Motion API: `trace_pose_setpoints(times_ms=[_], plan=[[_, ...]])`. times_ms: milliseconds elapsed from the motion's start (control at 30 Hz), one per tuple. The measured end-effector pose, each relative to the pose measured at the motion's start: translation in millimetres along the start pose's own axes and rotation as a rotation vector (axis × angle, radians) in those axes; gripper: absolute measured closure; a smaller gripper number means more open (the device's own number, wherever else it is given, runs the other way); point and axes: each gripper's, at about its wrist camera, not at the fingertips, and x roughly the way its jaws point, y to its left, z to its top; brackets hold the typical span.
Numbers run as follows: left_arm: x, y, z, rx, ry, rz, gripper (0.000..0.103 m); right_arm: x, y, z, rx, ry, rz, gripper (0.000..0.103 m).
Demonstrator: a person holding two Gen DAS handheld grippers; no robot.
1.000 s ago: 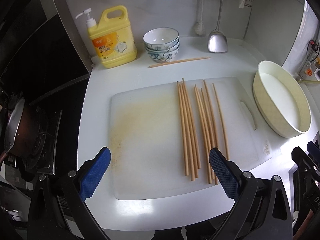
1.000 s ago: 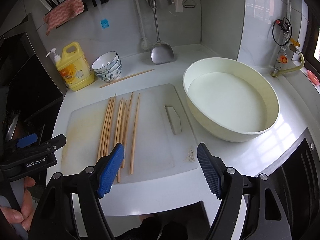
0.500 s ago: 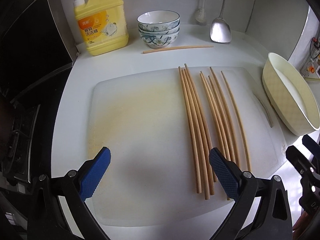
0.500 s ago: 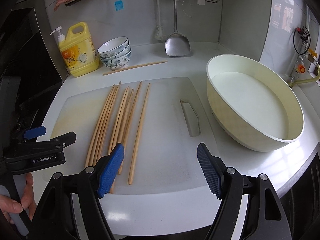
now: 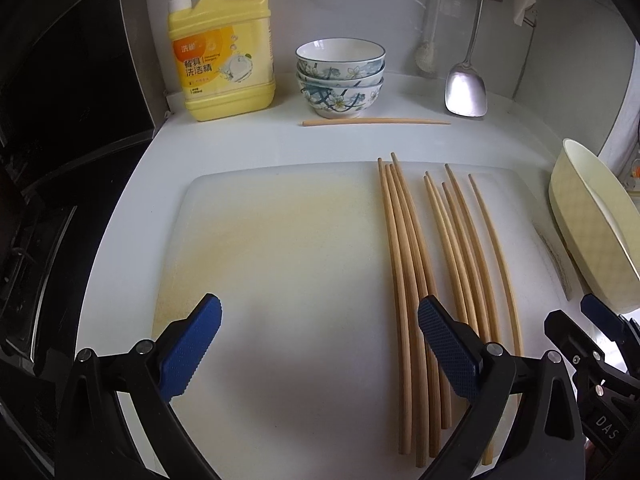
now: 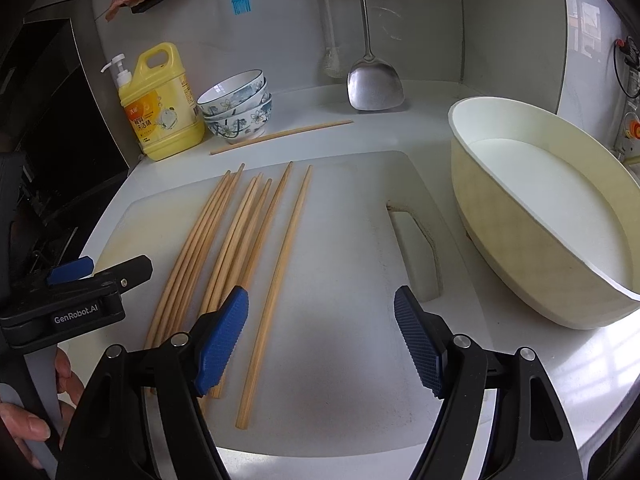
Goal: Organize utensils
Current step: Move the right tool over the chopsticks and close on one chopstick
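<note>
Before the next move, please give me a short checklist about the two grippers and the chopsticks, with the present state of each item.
1. Left gripper open, nothing held: ok.
2. Right gripper open, nothing held: ok.
3. Chopsticks on the cutting board lie roughly parallel, in reach: ok.
4. Rightmost chopstick lies apart from the others, between the right jaws: ok.
5. Stray chopstick lies off the board, before the bowls: not ok.
6. Chopsticks form even pairs: cannot tell.

A white countertop [image 6: 540, 380] meets pale grey walls [image 6: 500, 20], daylight entering a window [image 6: 588, 8] at right.
</note>
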Motion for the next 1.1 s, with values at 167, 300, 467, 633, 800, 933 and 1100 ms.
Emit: trace_pose_setpoints(times_ms=[167,300,467,633,800,933,1100], plan=[[10.4,-5.3,0.1,0.047,0.009,-0.019,0.006,10.0,1.0,-1.9,0.004,-0.002,-0.037,0.031],[16.6,-4.6,0.7,0.046,0.022,-0.043,0.006,12.7,0.0,-1.6,0.018,0.001,-0.046,0.031],[23.0,-5.6,-1.4,0.064,0.038,-0.046,0.006,15.8,0.1,-1.3,0.024,0.000,-0.057,0.031],[24.5,-3.2,-2.1,0.065,0.034,-0.041,0.006,19.1,1.2,-1.6,0.026,0.005,-0.064,0.031],[25.6,1.5,-4.2,0.057,0.037,-0.055,0.005,19.3,5.5,-1.0,0.014,-0.002,-0.070,0.031],[26.3,2.7,-5.6,0.063,0.029,-0.041,0.005,20.5,7.5,-0.3,0.002,-0.003,-0.086,0.031],[30.7,1.8,-3.5,0.060,0.029,-0.051,0.005,23.9,10.8,2.4,-0.019,-0.004,-0.108,0.031]])
